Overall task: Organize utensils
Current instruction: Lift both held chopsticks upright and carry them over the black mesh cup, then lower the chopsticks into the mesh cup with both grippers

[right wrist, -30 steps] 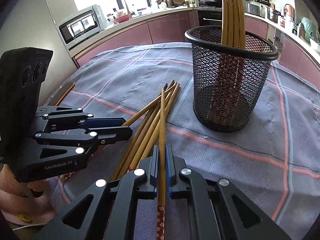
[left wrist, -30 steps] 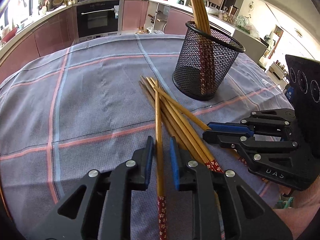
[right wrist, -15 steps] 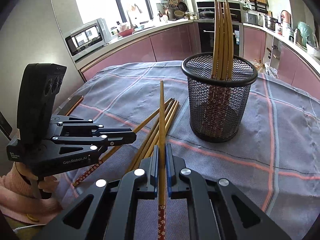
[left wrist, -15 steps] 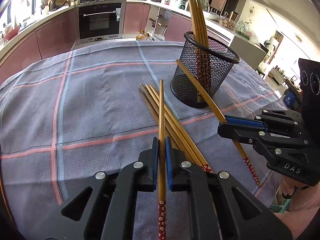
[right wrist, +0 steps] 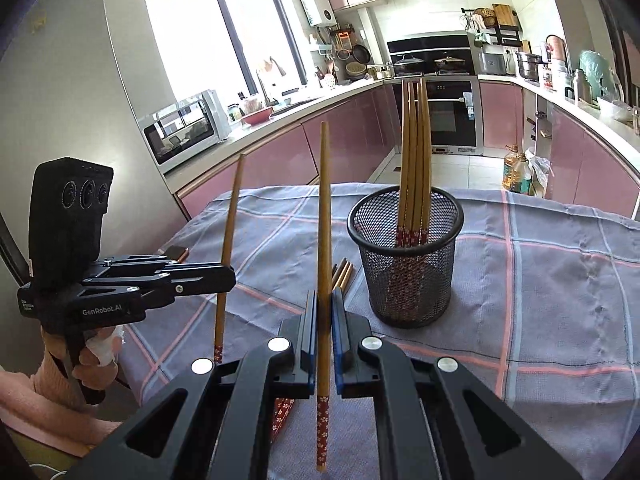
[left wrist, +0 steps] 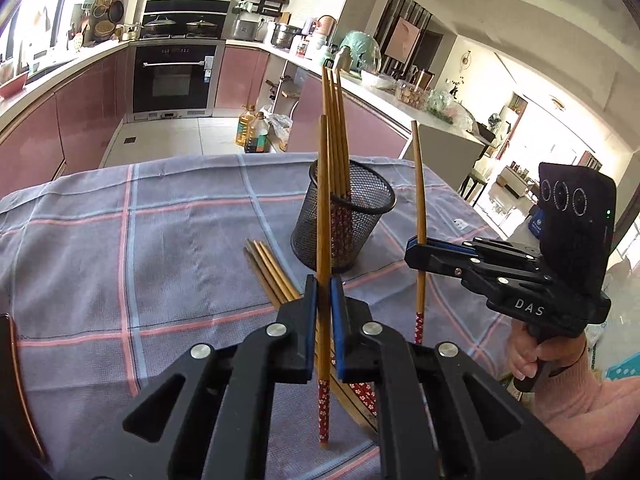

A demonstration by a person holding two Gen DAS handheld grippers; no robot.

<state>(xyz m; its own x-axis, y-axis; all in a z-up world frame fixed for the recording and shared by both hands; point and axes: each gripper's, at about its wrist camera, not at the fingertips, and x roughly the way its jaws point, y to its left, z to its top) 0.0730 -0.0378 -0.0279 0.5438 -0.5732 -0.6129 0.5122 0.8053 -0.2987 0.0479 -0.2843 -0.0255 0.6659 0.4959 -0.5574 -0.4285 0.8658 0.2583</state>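
My left gripper is shut on a wooden chopstick with a red flowered end, held upright above the table. My right gripper is shut on a second chopstick, also upright. Each gripper shows in the other's view, the right gripper to the right and the left gripper to the left. A black mesh holder with several chopsticks standing in it is on the checked cloth ahead of both; it also shows in the right wrist view. Several loose chopsticks lie on the cloth below.
The table carries a grey cloth with pink and blue lines. A kitchen with pink cabinets and an oven lies beyond the table's far edge. A phone-like object lies near the table's left edge.
Both grippers have lifted well above the table, each tilting its chopstick from lying low to standing upright. The left gripper closed on its chopstick a second ago.
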